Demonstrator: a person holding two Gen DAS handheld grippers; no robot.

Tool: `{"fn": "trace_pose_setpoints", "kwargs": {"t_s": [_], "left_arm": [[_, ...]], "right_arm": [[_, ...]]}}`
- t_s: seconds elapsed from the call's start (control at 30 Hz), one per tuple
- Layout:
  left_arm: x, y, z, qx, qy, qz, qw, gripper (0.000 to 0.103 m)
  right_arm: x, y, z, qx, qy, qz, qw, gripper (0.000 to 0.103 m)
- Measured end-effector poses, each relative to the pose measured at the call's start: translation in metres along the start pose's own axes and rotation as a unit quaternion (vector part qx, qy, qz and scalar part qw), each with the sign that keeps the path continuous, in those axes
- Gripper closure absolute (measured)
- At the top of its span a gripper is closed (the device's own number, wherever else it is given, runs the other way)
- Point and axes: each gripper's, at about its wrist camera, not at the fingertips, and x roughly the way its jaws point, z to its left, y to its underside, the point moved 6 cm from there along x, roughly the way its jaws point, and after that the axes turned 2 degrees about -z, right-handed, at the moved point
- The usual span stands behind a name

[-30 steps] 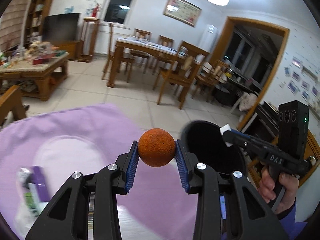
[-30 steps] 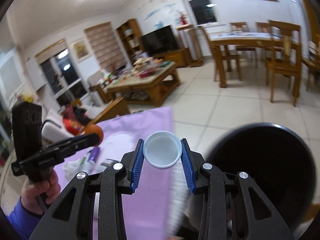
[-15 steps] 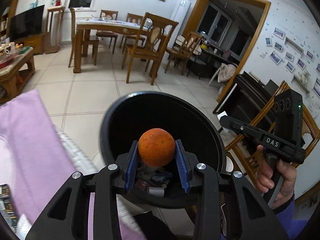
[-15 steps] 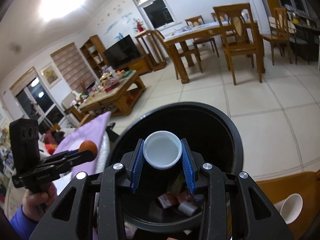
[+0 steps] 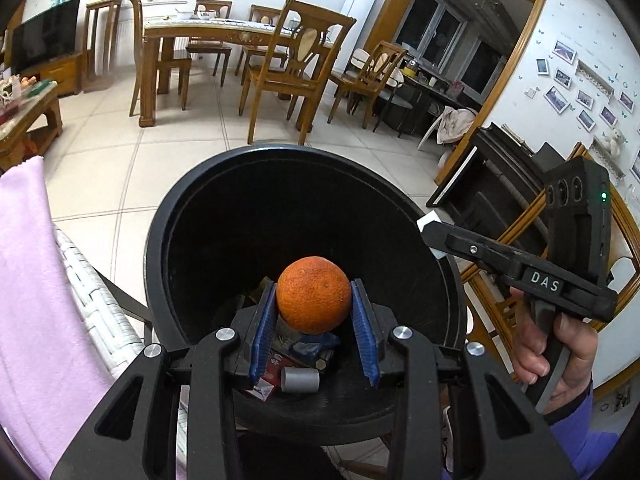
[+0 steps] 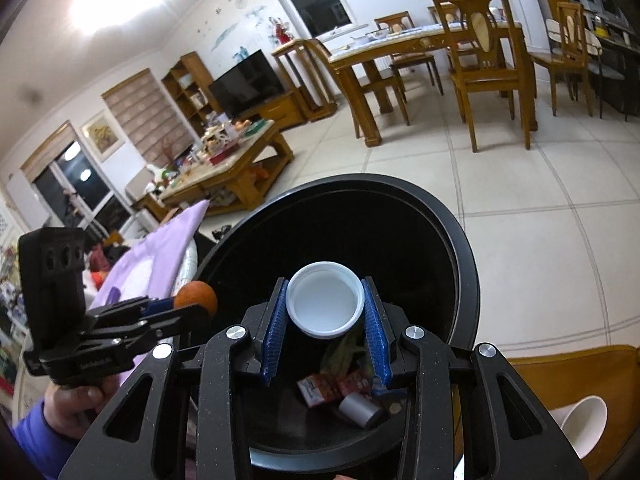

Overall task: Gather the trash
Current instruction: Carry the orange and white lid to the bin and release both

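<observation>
My left gripper [image 5: 314, 318] is shut on an orange [image 5: 313, 294] and holds it over the open mouth of a black round trash bin [image 5: 192, 208]. My right gripper [image 6: 326, 322] is shut on a white plastic lid [image 6: 325, 305] and holds it over the same bin [image 6: 460, 232]. Wrappers and a grey cylinder [image 6: 360, 409] lie at the bin's bottom. The right gripper [image 5: 434, 236] shows at the bin's right rim in the left wrist view. The left gripper with the orange [image 6: 196, 298] shows at the bin's left rim in the right wrist view.
A purple cloth [image 5: 28, 280] covers the surface left of the bin, with a white wicker edge [image 5: 100, 312] beside it. Dining table and chairs [image 5: 280, 60] stand on the tiled floor beyond. A white cup [image 6: 584, 420] lies at the lower right of the bin.
Both grippers have moved from above the purple cloth to over the bin mouth, and come lower and closer over it. Both still hold their items.
</observation>
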Motion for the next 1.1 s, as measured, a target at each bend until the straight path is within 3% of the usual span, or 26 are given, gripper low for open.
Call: {"fn": "trace_pose_setpoints", "kwargs": {"t_s": [0.97, 1.03, 1.1], "left_arm": [[0.009, 0.004, -0.005, -0.005, 0.001, 0.015, 0.9999, 0.065], [0.007, 0.003, -0.006, -0.009, 0.002, 0.013, 0.9999, 0.062], [0.004, 0.001, -0.005, -0.012, 0.0, 0.006, 0.9999, 0.048]], "right_arm": [[0.033, 0.006, 0.003, 0.012, -0.001, 0.016, 1.0, 0.066], [0.034, 0.007, 0.004, 0.012, 0.0, 0.016, 1.0, 0.065], [0.034, 0.01, 0.007, 0.013, 0.001, 0.016, 1.0, 0.058]]}}
